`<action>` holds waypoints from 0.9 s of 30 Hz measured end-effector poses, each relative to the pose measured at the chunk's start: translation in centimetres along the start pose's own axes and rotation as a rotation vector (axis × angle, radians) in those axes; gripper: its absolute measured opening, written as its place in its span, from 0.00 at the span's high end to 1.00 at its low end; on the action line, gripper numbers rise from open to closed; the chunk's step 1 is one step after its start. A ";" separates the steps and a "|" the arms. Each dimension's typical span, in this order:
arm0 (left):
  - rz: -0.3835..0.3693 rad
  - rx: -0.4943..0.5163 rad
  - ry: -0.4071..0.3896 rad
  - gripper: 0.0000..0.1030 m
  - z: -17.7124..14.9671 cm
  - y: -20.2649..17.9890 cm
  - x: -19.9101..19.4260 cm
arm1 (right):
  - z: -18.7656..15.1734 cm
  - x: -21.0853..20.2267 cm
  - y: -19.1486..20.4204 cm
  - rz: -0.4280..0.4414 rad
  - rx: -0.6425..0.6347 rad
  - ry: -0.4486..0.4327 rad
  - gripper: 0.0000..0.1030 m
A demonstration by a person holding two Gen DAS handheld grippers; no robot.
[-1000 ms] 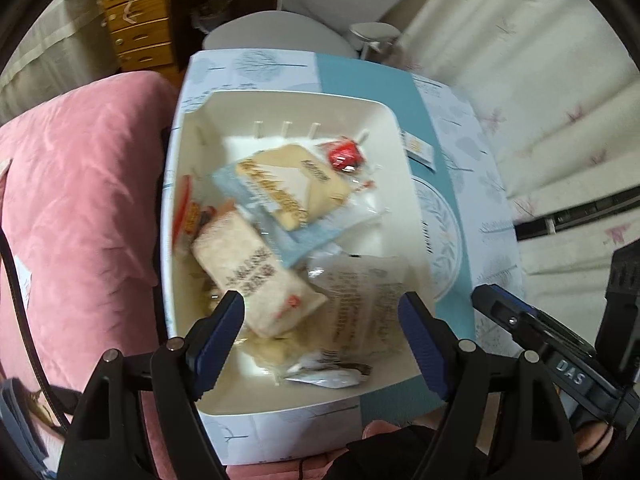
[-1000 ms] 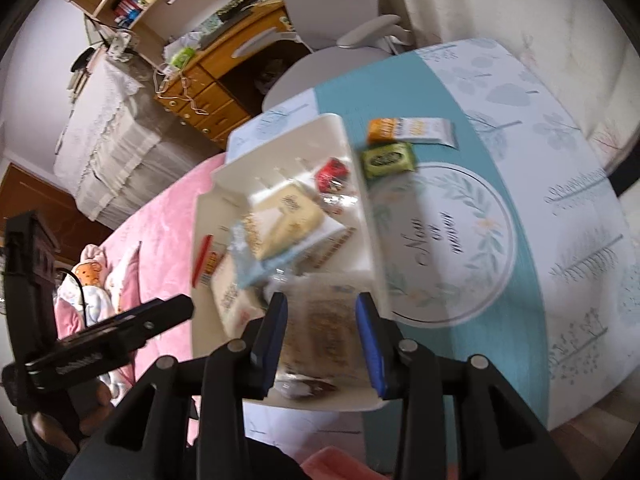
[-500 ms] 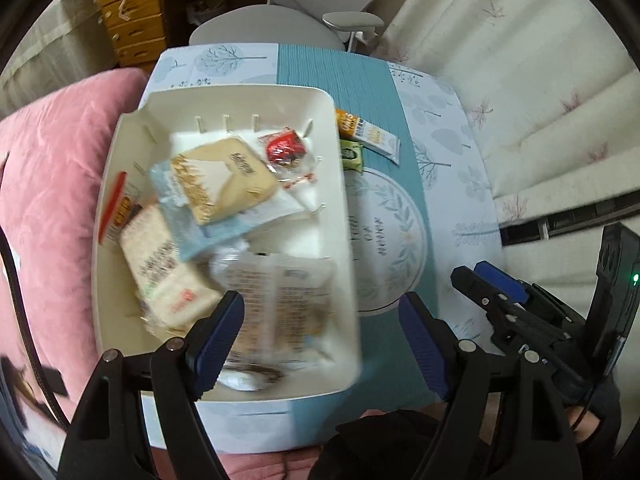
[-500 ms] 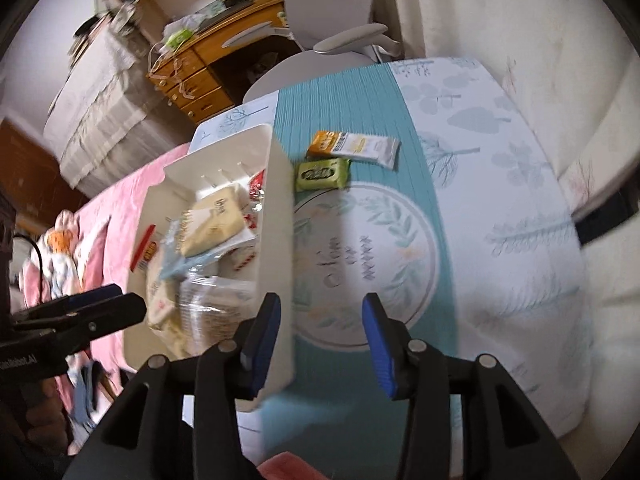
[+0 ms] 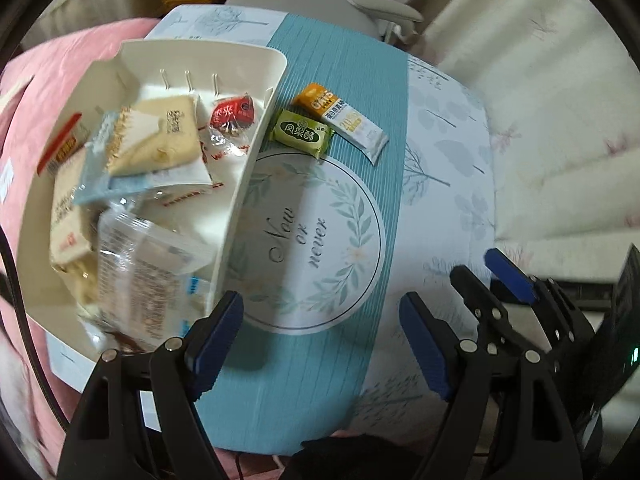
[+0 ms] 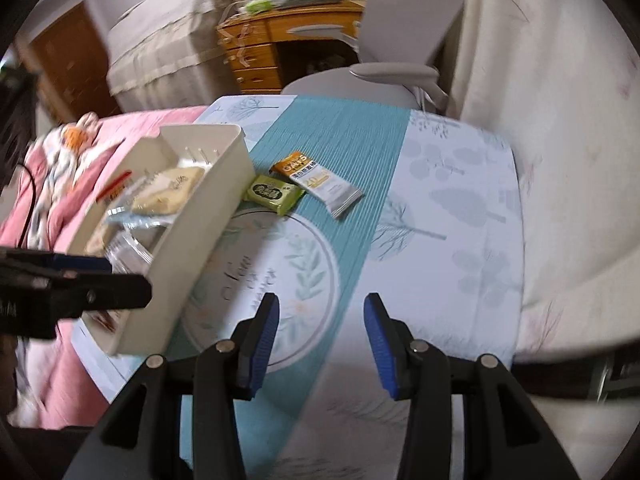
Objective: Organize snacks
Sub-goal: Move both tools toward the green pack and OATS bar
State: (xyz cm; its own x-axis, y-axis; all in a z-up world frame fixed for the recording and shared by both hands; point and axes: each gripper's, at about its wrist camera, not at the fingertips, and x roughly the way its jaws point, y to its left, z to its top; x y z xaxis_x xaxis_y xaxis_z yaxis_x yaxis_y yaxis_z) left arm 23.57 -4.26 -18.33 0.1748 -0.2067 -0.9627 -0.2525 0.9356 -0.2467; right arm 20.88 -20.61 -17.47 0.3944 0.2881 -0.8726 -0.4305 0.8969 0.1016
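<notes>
Sorting the snacks is about half done, I judge: the worktop (image 6: 460,200), under its blue and white cloth, carries a cream bin (image 5: 244,168) at its left side, and the bin already holds many packets. Among these are a big clear bag (image 5: 140,276), a pale cracker packet (image 5: 160,136) and a small red candy (image 5: 234,112).

Two snacks lie outside on the teal stripe, just beside the bin's right wall: an orange and white bar (image 6: 320,184) and a green packet (image 6: 274,194). They touch each other or nearly so; I cannot tell which.

The left hand-held gripper (image 5: 320,328) hangs over the printed circle with its jaws wide apart and nothing between them. The right hand-held gripper (image 6: 320,328) is also empty; its jaws have just been opening and now stand partly open above the cloth.

The next move is probably to reach forward to one of the two loose snacks. The packets are flat and thin, so the fingers must come low to the cloth and close on the short sides, without pushing the neighbour away.
</notes>
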 end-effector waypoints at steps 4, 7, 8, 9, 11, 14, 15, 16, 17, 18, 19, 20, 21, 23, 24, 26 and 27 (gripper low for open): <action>0.034 -0.080 -0.008 0.23 1.3 -0.7 1.8 | 0.3 0.7 -1.4 0.004 -0.088 -0.047 0.57; 0.051 -0.157 -0.024 0.23 2.7 -1.0 3.1 | 0.7 1.8 -2.3 0.013 -0.115 -0.071 0.51; 0.058 -0.180 -0.032 0.23 3.2 -1.1 3.5 | 0.9 2.2 -2.6 0.022 -0.123 -0.082 0.50; 0.064 -0.209 -0.049 0.23 3.7 -1.2 3.8 | 1.1 2.6 -2.9 0.031 -0.130 -0.091 0.50; 0.066 -0.257 -0.082 0.23 4.3 -1.2 4.3 | 1.6 3.6 -3.3 0.049 -0.143 -0.110 0.50; 0.073 -0.369 -0.131 0.23 5.1 -0.9 5.1 | 2.4 5.3 -3.8 0.074 -0.165 -0.141 0.49; 0.076 -0.419 -0.151 0.23 5.4 -0.7 5.4 | 2.7 5.8 -3.9 0.077 -0.177 -0.150 0.48; 0.073 -0.445 -0.167 0.23 5.7 -0.7 5.6 | 3.0 6.5 -3.9 0.077 -0.193 -0.160 0.47; 0.072 -0.462 -0.182 0.23 6.0 -0.7 5.8 | 3.3 7.1 -4.0 0.074 -0.207 -0.168 0.45; 0.082 -0.479 -0.199 0.23 6.4 -0.8 6.3 | 3.6 7.7 -4.1 0.074 -0.216 -0.177 0.44; 0.090 -0.487 -0.207 0.23 6.7 -1.0 6.5 | 3.8 8.3 -4.2 0.083 -0.226 -0.187 0.44; 0.097 -0.496 -0.213 0.23 7.0 -1.1 6.9 | 4.1 8.8 -4.3 0.092 -0.238 -0.195 0.43; 0.100 -0.507 -0.219 0.23 7.3 -1.1 7.3 | 4.3 9.3 -4.3 0.099 -0.250 -0.205 0.42; 0.116 -0.531 -0.212 0.23 8.0 -1.1 8.3 | 4.7 10.3 -4.0 0.104 -0.287 -0.228 0.40; 0.131 -0.553 -0.202 0.23 8.3 -0.8 8.7 | 4.8 10.8 -3.9 0.104 -0.309 -0.240 0.39; 0.130 -0.591 -0.194 0.23 8.7 -0.2 9.5 | 5.1 11.8 -3.6 0.092 -0.337 -0.242 0.36; 0.131 -0.604 -0.192 0.23 8.9 0.0 9.7 | 5.3 12.3 -3.4 0.093 -0.349 -0.237 0.36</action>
State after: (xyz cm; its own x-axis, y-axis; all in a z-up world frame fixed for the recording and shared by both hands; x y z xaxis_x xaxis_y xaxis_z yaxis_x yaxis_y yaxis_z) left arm 33.70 -3.74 -26.71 0.2591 0.0052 -0.9658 -0.7644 0.6123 -0.2018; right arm 31.49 -18.37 -26.02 0.4986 0.4681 -0.7295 -0.7060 0.7077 -0.0284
